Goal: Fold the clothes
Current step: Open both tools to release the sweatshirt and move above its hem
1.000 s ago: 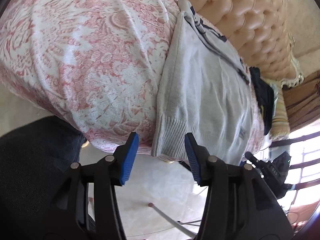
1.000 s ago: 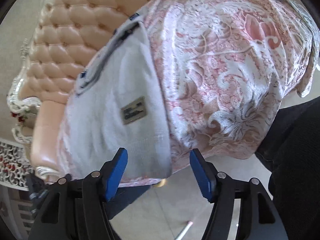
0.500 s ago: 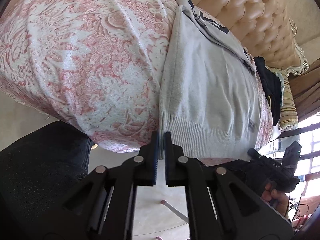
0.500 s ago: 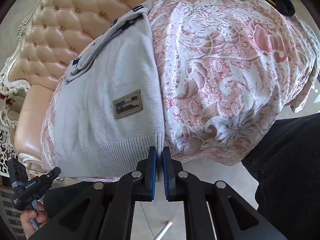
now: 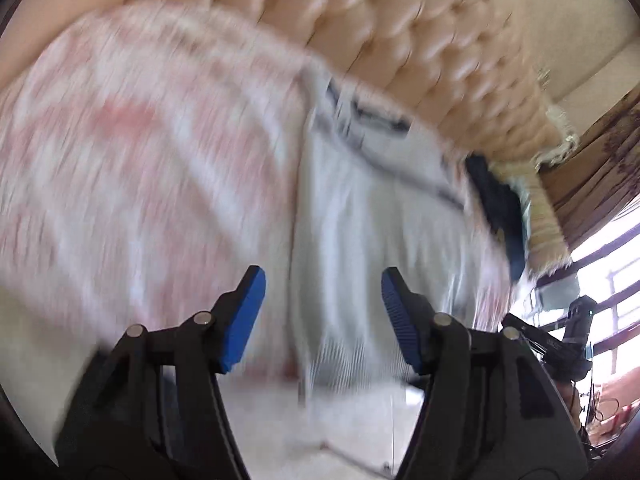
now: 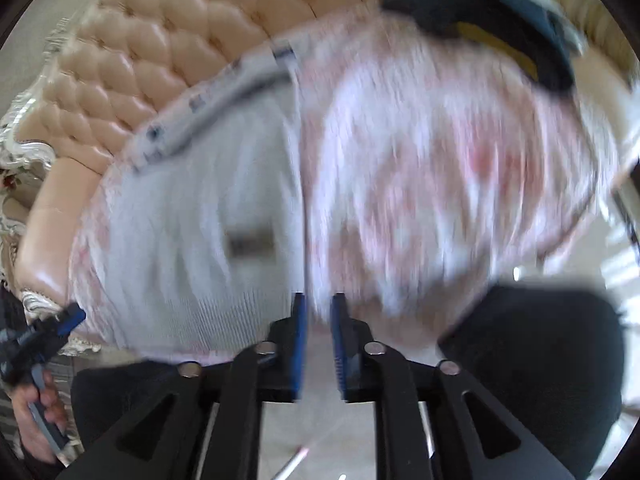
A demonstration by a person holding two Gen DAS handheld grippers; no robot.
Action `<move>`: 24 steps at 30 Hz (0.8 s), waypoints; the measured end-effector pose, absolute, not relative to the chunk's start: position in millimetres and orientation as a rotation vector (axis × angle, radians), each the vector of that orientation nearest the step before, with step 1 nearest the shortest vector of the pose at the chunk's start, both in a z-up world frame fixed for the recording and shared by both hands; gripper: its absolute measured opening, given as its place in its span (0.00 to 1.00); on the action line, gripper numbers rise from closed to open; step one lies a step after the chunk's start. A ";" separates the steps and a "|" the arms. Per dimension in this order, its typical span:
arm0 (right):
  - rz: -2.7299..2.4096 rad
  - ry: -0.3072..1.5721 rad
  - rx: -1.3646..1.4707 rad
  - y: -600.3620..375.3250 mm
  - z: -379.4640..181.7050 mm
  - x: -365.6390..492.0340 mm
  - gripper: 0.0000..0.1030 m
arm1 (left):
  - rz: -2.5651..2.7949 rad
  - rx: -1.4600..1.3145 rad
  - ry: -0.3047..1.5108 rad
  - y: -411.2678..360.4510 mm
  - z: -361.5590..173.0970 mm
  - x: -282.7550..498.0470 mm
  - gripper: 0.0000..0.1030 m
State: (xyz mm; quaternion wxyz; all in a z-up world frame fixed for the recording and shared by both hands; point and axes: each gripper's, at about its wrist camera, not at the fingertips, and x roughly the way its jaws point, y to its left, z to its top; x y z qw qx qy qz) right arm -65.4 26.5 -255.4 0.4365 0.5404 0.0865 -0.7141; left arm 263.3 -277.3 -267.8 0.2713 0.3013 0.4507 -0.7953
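Observation:
A light grey knit sweater (image 5: 360, 220) lies flat on a pink floral sofa cover (image 5: 140, 160), collar toward the backrest, ribbed hem hanging at the front edge. Both views are motion-blurred. My left gripper (image 5: 322, 312) hovers over the hem's left corner; its jaws are opening wide, and the pads touch no cloth. In the right wrist view the sweater (image 6: 192, 240) shows its small patch label. My right gripper (image 6: 320, 340) is at the hem's right corner, jaws opening with a narrow gap and nothing pinched between the pads.
A tufted tan leather backrest (image 5: 420, 48) rises behind the seat. Dark clothes (image 6: 500, 20) are piled at the far end of the sofa. A person's dark trousers (image 6: 540, 360) stand close by the seat's front edge, above a pale tiled floor (image 5: 320, 420).
Half a second ago both grippers were shut on the hem corners. Now both have let go, their jaws have parted, and both have lifted, so more of the backrest shows.

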 end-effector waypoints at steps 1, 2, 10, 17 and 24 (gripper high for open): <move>-1.772 0.199 1.315 17.1 -249.5 -74.4 0.59 | -2.168 0.781 1.200 -290.3 -264.2 256.2 0.62; -1.765 0.180 1.288 6.9 -244.0 -84.1 0.67 | -2.180 0.779 1.198 -302.8 -263.6 247.5 0.61; -1.768 0.194 1.270 -75.6 -252.4 -146.6 0.67 | -2.184 0.899 1.076 -360.9 -271.5 204.9 0.48; -1.743 0.233 1.306 -117.8 -282.8 -164.4 0.67 | -2.146 1.112 0.914 -365.6 -298.1 159.0 0.39; -1.743 0.347 1.282 -129.1 -291.5 -161.1 0.56 | -2.092 1.175 1.006 -374.8 -314.3 150.8 0.18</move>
